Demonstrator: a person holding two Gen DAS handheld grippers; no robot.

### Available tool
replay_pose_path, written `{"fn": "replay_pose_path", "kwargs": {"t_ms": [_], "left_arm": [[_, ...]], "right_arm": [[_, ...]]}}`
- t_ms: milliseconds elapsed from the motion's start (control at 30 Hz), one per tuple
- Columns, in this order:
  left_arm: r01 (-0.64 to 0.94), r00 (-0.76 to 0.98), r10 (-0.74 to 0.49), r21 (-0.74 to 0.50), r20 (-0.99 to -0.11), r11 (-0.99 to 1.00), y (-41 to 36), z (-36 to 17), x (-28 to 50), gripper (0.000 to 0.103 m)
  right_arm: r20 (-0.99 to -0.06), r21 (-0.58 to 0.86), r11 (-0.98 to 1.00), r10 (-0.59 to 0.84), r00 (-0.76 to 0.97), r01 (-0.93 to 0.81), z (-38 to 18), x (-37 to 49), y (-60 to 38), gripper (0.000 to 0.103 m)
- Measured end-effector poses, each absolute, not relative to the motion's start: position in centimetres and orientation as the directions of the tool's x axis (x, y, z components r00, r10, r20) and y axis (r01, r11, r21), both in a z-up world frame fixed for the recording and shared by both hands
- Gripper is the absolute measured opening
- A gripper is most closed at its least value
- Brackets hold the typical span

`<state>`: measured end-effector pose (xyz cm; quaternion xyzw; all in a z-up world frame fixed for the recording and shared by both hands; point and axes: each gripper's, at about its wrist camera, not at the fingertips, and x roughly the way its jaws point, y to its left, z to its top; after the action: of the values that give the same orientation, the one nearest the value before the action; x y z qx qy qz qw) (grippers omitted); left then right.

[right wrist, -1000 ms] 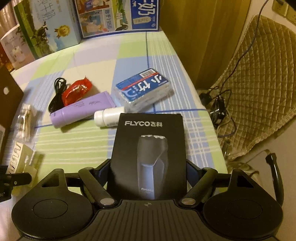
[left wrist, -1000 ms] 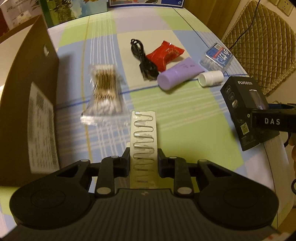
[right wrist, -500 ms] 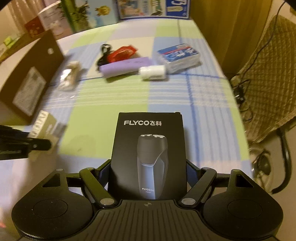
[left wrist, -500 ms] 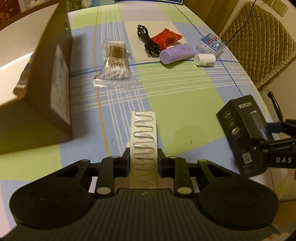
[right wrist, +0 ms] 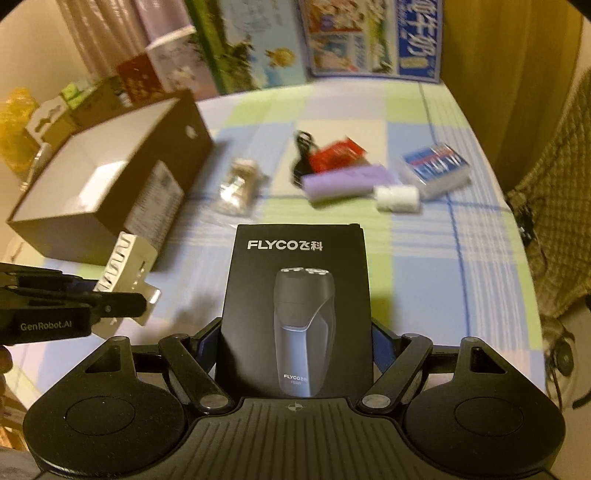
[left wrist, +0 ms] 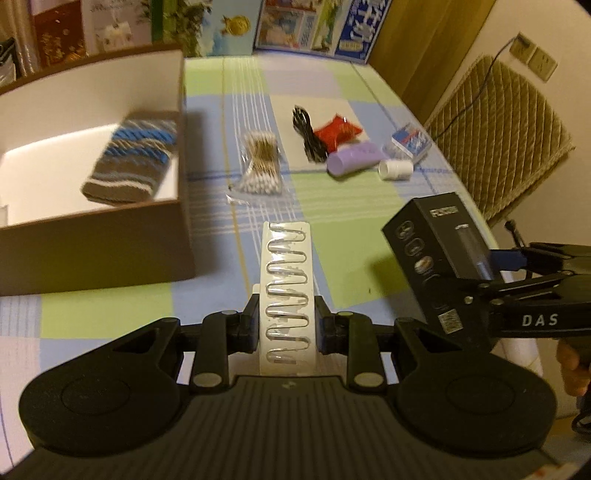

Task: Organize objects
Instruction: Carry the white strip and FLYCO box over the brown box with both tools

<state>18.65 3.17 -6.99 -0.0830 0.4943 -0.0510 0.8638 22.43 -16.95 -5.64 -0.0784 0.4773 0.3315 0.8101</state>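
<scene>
Right now both grippers hang above the checked tablecloth [left wrist: 343,206], each with something clamped. The left gripper [left wrist: 286,326] has its jaws drawn narrow onto the lower part of a slim white blister card of metal clips [left wrist: 286,291], which stands up between the fingers toward twelve o'clock in the left wrist view. The right gripper [right wrist: 295,350] has its jaws set wide against the two sides of a black FLYCO shaver box [right wrist: 295,295], held upright with the printed front facing the camera; in the left wrist view that same box shows at about three o'clock, off the cloth. An open brown cardboard box [left wrist: 92,251] with a white interior sits at about ten o'clock from the left gripper, and a striped knitted pouch [left wrist: 133,158] lies inside it on the floor of the box. Further out on the cloth, at around twelve o'clock, lies a clear bag of cotton swabs [left wrist: 260,162]. At about one o'clock sit a coiled black cable [left wrist: 306,136], a red snack packet [left wrist: 336,131], a purple tube [left wrist: 354,157] with a white cap [left wrist: 395,170], and a blue and white packet [left wrist: 408,142], clustered close together. Printed cartons [right wrist: 332,33] stand along the far edge of the table, and a quilted chair [left wrist: 495,136] is just beyond its right side.
</scene>
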Motion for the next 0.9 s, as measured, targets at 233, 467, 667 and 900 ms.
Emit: {"fn": "replay_pose_path", "kwargs": {"t_ms": [233,467,667,900], "left_arm": [[-0.036,0.577,-0.167,-0.229,-0.800,0.973,6.4,-3.7,16.6,0.023],[-0.103,0.635,-0.117,-0.233,-0.764,0.967,10.8,-1.0,14.7,0.023],[-0.163,0.667,-0.050,-0.210,-0.743,0.964,14.9,0.4,14.3,0.023],[-0.210,0.685,0.014,-0.179,-0.728,0.961,19.1,1.2,15.5,0.023]], "right_arm": [[-0.780,0.234,0.711,0.544,0.309,-0.663,-3.2,21.3,-13.6,0.076],[-0.730,0.287,0.637,0.629,0.267,-0.716,-1.2,20.2,-9.0,0.076],[-0.685,0.313,0.578,0.687,0.242,-0.754,0.4,19.8,-4.2,0.076],[-0.658,0.321,0.544,0.717,0.230,-0.776,1.2,20.4,1.2,0.076]]}}
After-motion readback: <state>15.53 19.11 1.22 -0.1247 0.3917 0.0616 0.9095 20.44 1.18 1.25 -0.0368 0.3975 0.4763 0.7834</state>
